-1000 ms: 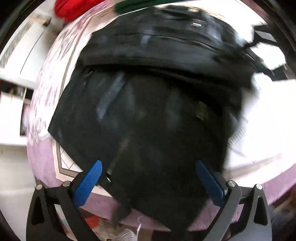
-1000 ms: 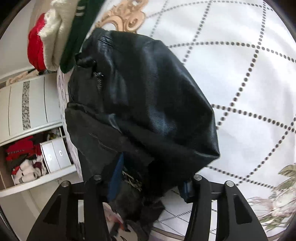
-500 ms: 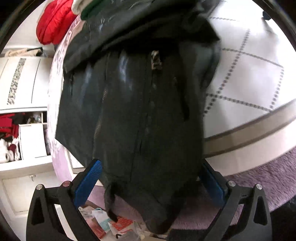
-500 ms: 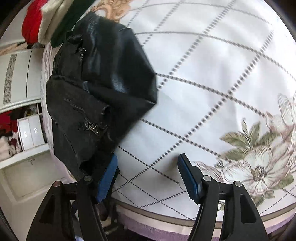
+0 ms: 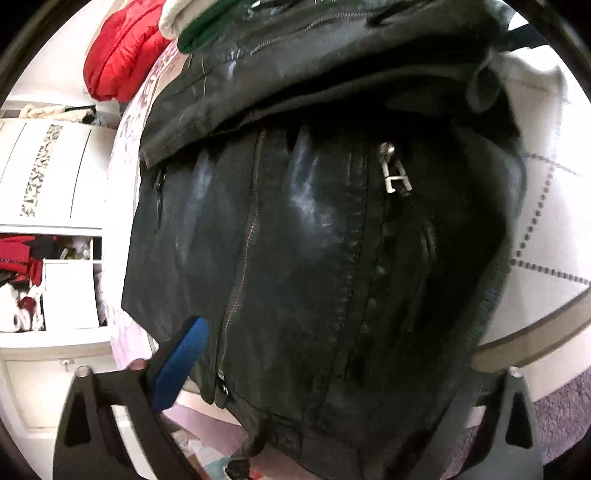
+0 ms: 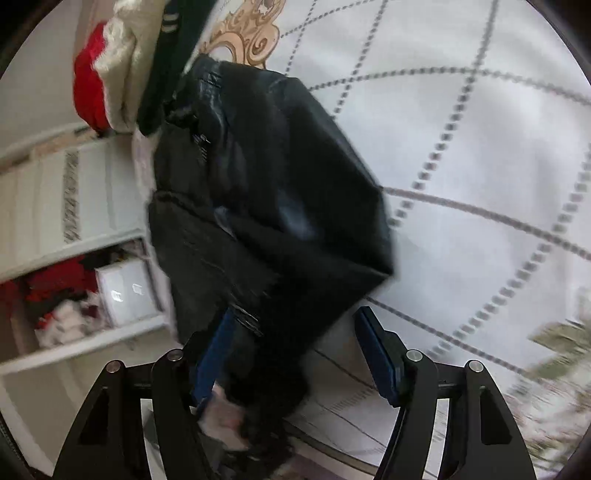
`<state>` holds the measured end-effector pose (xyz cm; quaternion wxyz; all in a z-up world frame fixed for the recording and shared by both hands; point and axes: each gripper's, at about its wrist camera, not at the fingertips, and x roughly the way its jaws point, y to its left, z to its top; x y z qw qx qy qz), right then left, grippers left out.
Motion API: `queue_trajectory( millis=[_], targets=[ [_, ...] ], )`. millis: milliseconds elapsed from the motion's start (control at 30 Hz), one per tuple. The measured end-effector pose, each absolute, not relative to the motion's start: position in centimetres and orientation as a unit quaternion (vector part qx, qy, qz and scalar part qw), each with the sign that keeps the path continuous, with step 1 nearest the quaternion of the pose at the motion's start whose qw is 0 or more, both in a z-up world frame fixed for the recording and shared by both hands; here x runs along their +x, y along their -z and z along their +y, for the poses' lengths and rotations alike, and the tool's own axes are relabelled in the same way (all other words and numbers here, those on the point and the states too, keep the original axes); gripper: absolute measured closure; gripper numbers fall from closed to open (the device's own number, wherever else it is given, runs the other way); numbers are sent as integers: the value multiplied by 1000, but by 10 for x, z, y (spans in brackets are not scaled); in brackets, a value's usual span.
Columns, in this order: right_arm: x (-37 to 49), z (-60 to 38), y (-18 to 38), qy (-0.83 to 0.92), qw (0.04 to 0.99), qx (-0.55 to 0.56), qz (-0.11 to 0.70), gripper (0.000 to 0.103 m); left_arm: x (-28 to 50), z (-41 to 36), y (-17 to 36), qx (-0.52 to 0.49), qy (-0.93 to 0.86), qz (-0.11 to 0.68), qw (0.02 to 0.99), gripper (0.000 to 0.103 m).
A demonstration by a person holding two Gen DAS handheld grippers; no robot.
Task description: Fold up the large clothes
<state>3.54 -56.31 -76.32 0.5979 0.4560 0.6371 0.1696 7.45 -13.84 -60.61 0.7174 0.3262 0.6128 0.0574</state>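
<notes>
A black leather jacket (image 5: 314, 240) lies on the bed (image 5: 546, 206), its lower end hanging over the bed's edge; a zipper pull (image 5: 395, 173) shows on its front. The upper part is folded over the body. My left gripper (image 5: 332, 369) is open, with the jacket's hem between its jaws; its right finger is hidden by leather. In the right wrist view the jacket (image 6: 266, 192) is a folded bundle. My right gripper (image 6: 295, 354) is open, its left finger (image 6: 214, 354) against the jacket's lower edge, its right finger over the sheet.
A red garment (image 5: 118, 55), a cream one and a green one (image 5: 207, 29) lie piled at the bed's far end. A white wardrobe with open shelves of clothes (image 5: 40, 258) stands left of the bed. The quilted white bedspread (image 6: 461, 166) spreads to the right.
My left gripper has moved closer over the jacket's hem. My right gripper has moved back to the jacket's lower edge from the bare sheet.
</notes>
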Motion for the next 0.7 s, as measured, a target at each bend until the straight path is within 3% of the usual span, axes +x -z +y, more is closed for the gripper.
queue_trajectory(
  millis=[67, 133, 167, 267, 300, 367, 400, 533, 700],
  targets=[
    [38, -561, 770, -180, 590, 478, 625, 29, 70, -140, 600, 311, -37, 612, 726, 67],
    [42, -557, 780, -190, 573, 506, 617, 23, 70, -144, 594, 314, -40, 605, 730, 81],
    [47, -550, 782, -191, 570, 515, 612, 20, 70, -143, 591, 310, -41, 603, 734, 95],
    [60, -529, 777, -188, 570, 518, 609, 17, 72, -140, 585, 293, -48, 602, 741, 96],
    [64, -522, 776, -183, 572, 518, 609, 22, 73, -139, 582, 290, -50, 602, 742, 96],
    [72, -506, 776, -164, 573, 510, 620, 66, 77, -135, 575, 281, -55, 599, 748, 97],
    [81, -489, 779, -162, 567, 517, 620, 74, 79, -135, 572, 278, -54, 599, 749, 97],
    [79, -487, 765, -144, 567, 528, 616, 81, 82, -128, 546, 256, -47, 598, 758, 98],
    [57, -510, 703, -136, 582, 494, 632, 83, 66, -121, 488, 202, -15, 610, 766, 98]
  ],
)
